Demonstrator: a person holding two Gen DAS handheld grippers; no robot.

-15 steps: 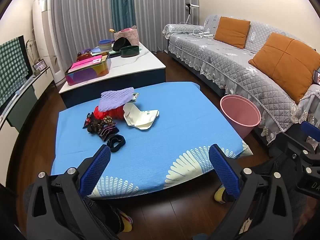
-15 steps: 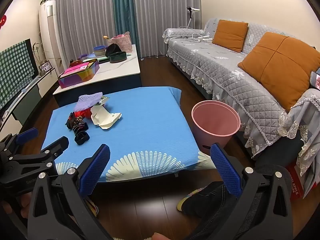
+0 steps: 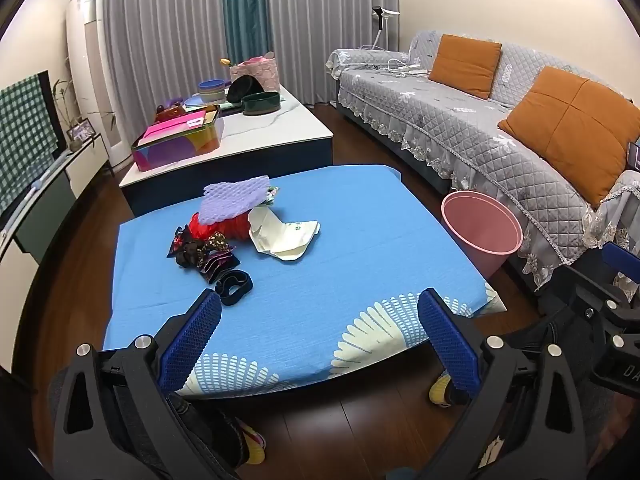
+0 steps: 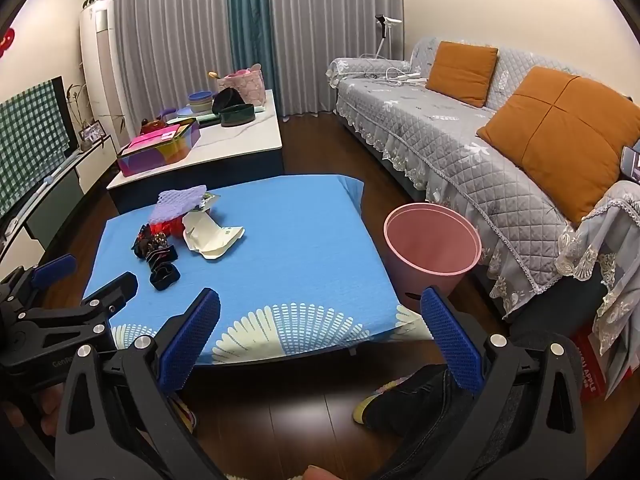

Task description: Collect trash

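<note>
A pile of trash lies on the left part of the low table's blue cloth (image 3: 360, 240). It holds a purple foam net (image 3: 236, 198), a red crumpled piece (image 3: 220, 226), a white paper carton (image 3: 284, 236), dark wrappers (image 3: 200, 248) and a black band (image 3: 234, 282). A pink bin (image 3: 482, 228) stands on the floor at the table's right side, its inside bare as far as I see. My left gripper (image 3: 319, 300) hangs open over the near edge, just short of the black band. My right gripper (image 4: 320, 298) is open too, between the table's near right corner and the bin (image 4: 432, 244).
A white coffee table (image 3: 272, 132) with boxes and bowls stands behind the blue one. A grey sofa (image 3: 460, 120) with orange cushions runs along the right. A TV stand (image 3: 44, 208) lines the left wall. A person's feet (image 3: 440, 388) rest on the wood floor below the near edge.
</note>
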